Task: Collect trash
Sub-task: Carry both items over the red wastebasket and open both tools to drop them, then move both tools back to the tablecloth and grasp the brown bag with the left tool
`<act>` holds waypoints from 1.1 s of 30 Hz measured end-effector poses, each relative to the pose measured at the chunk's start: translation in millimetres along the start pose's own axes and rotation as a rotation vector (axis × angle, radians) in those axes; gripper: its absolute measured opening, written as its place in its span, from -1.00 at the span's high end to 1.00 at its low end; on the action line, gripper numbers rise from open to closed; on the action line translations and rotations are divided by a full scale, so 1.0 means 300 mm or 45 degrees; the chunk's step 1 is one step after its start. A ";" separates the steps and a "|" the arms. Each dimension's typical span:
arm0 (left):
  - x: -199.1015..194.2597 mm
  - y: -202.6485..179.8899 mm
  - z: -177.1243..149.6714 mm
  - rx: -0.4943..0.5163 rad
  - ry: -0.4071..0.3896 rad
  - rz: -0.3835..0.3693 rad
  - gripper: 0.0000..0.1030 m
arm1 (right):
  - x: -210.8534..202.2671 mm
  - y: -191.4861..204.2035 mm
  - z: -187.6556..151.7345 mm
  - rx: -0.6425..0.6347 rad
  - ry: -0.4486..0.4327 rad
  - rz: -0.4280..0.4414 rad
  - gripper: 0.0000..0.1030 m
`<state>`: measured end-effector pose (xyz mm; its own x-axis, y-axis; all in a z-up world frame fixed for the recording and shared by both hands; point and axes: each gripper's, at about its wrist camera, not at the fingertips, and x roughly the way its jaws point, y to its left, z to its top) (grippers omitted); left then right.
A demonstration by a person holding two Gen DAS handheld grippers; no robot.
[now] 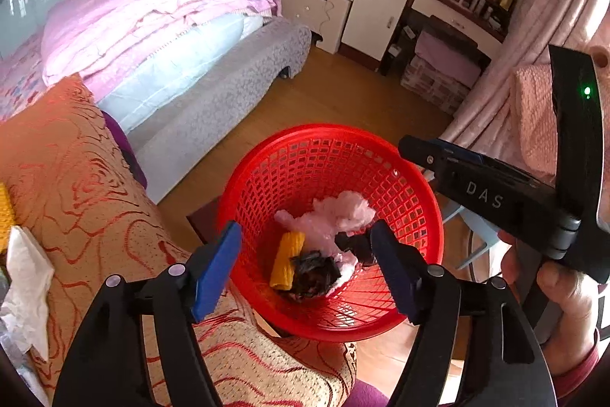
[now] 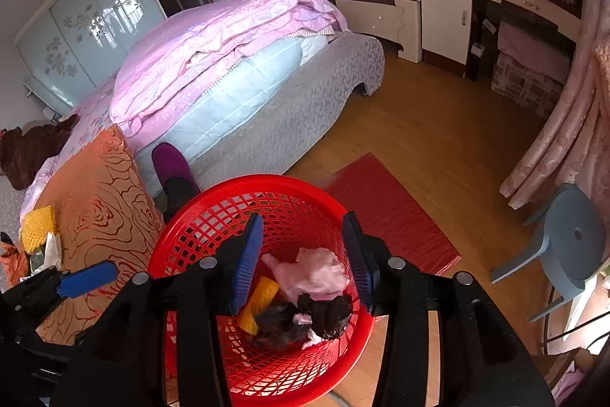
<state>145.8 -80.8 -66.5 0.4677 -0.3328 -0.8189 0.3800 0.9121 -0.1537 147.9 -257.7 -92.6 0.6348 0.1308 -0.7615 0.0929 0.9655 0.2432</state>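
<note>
Bedroom here: wooden floor (image 2: 419,132), a bed (image 2: 236,71) under a pink quilt, a red mat (image 2: 392,208) beside it. I've got the red basket (image 1: 263,178) right below me, next to the orange patterned cushion (image 1: 76,178). Inside lie a pink plastic bag (image 1: 343,216), a yellow corn cob (image 1: 288,260) and a dark crumpled lump (image 1: 314,275). My left tool (image 1: 307,271) hangs over the basket, spread wide, holding nothing. My right tool (image 2: 303,264) is over it too, also parted and empty. White tissue (image 1: 24,288) lies on the cushion's left edge.
</note>
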 end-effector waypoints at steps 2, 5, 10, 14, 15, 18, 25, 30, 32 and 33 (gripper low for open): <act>-0.027 0.002 -0.003 0.004 -0.031 0.016 -0.33 | -0.015 0.013 -0.002 -0.022 -0.020 -0.009 0.17; -0.060 0.005 -0.006 0.004 -0.066 0.038 -0.33 | -0.036 0.034 -0.004 -0.052 -0.048 -0.020 0.17; -0.121 0.023 -0.023 0.002 -0.123 0.082 -0.33 | -0.074 0.065 -0.014 -0.099 -0.092 -0.036 0.17; -0.177 0.055 -0.041 -0.013 -0.163 0.123 -0.33 | -0.108 0.101 -0.023 -0.135 -0.123 -0.031 0.17; -0.190 0.063 -0.045 -0.014 -0.172 0.135 -0.33 | -0.118 0.119 -0.030 -0.152 -0.130 -0.023 0.16; -0.247 0.105 -0.065 -0.037 -0.202 0.175 -0.33 | -0.140 0.168 -0.047 -0.191 -0.145 0.008 0.06; -0.403 0.245 -0.108 -0.130 -0.280 0.260 -0.42 | -0.192 0.322 -0.069 -0.290 -0.166 0.118 0.02; -0.529 0.401 -0.136 -0.229 -0.326 0.349 -0.43 | -0.248 0.407 -0.082 -0.339 -0.184 0.195 -0.01; -0.574 0.466 -0.145 -0.282 -0.343 0.381 -0.44 | -0.261 0.429 -0.088 -0.349 -0.185 0.215 -0.02; -0.597 0.508 -0.152 -0.312 -0.347 0.415 -0.44 | -0.269 0.442 -0.090 -0.357 -0.185 0.225 -0.02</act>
<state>83.5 128.8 31.6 0.7355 -0.0413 -0.6763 -0.0048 0.9978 -0.0661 88.2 -134.1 -15.1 0.7265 0.2872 -0.6242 -0.2293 0.9577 0.1737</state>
